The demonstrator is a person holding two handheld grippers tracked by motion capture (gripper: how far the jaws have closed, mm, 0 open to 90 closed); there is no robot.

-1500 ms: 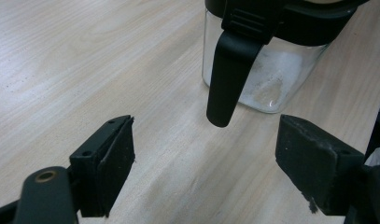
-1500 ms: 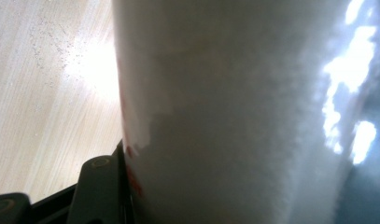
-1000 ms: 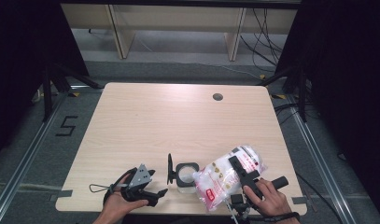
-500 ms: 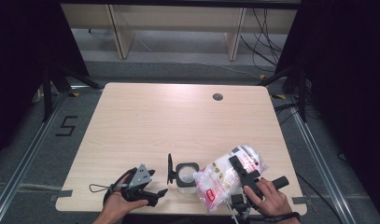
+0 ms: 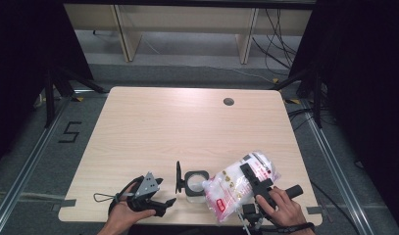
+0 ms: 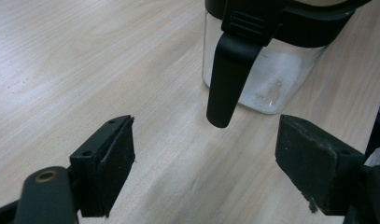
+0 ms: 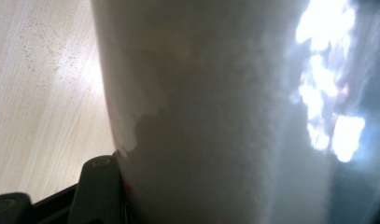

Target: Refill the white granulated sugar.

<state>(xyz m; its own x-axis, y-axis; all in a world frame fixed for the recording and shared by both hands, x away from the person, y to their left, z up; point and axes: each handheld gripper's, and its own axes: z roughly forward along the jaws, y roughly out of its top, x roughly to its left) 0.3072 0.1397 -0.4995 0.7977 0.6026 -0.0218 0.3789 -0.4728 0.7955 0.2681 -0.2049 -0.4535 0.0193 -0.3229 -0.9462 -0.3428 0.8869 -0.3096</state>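
Observation:
A clear plastic bag of white grains with a red label (image 5: 231, 188) lies tilted at the table's front right, its left end at a small clear container (image 5: 194, 183). The container's black lid (image 5: 178, 177) stands swung up on its left. My right gripper (image 5: 248, 171) lies over the bag and is shut on it; in the right gripper view the bag (image 7: 215, 112) presses against the one visible jaw. My left gripper (image 5: 163, 192) rests low at the front left, open and empty. It points at the container (image 6: 271, 79), whose black latch (image 6: 227, 84) hangs down just beyond the fingertips.
The light wooden table (image 5: 187, 127) has a round cable hole (image 5: 229, 102) at the back right. Its front edge runs just below both hands. Shelf legs and cables stand on the floor beyond the table, and a "5" mark (image 5: 69, 132) is on the floor at the left.

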